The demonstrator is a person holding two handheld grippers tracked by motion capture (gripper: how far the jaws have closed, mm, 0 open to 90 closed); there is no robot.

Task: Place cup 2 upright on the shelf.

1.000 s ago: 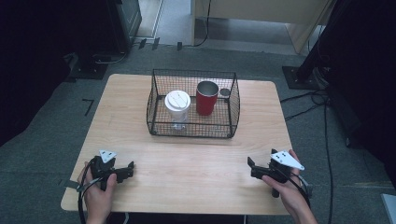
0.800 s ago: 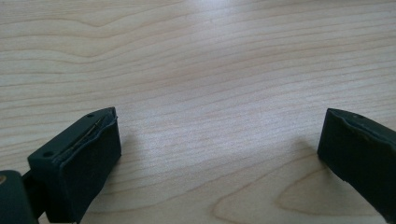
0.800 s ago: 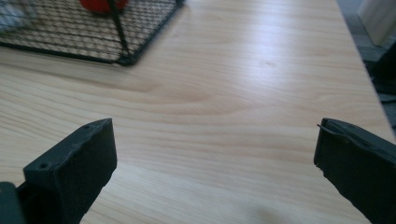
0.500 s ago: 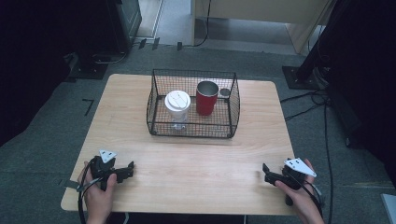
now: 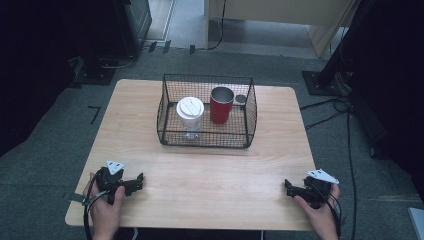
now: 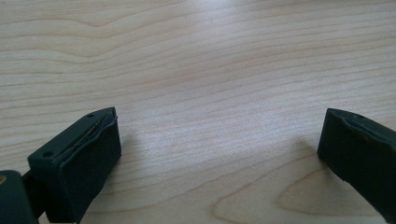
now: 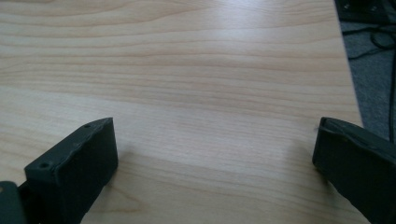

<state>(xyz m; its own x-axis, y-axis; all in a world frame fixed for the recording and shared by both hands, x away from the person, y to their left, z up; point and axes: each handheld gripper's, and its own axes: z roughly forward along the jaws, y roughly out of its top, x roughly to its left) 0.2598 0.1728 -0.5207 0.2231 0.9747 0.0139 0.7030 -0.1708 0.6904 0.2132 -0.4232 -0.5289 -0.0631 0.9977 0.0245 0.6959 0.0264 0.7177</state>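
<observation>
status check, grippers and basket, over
Left gripper and right gripper open, empty, low at near table edge. Basket mid-table holds white lidded cup and red cup. Nothing between.

table [image 5: 210, 170]: 1 | wire basket [image 5: 170, 107]: 1 | white lidded cup [image 5: 190, 111]: 1 | red mug [image 5: 221, 105]: 1 | grippers: 2

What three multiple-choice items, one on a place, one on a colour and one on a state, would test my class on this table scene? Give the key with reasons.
1. Where does the white lidded cup stand?
A. inside the wire basket
B. on the floor
C. between the grippers

2. What colour is the mug beside it?
A. blue
B. red
C. yellow

3. How do the jaws of the left gripper stand?
A. shut on a cup
B. shut on nothing
C. wide apart over bare table

Key: A, mesh walls surround the cup; B, its body is red in the high view; C, wood grain shows between the jaws.
</observation>
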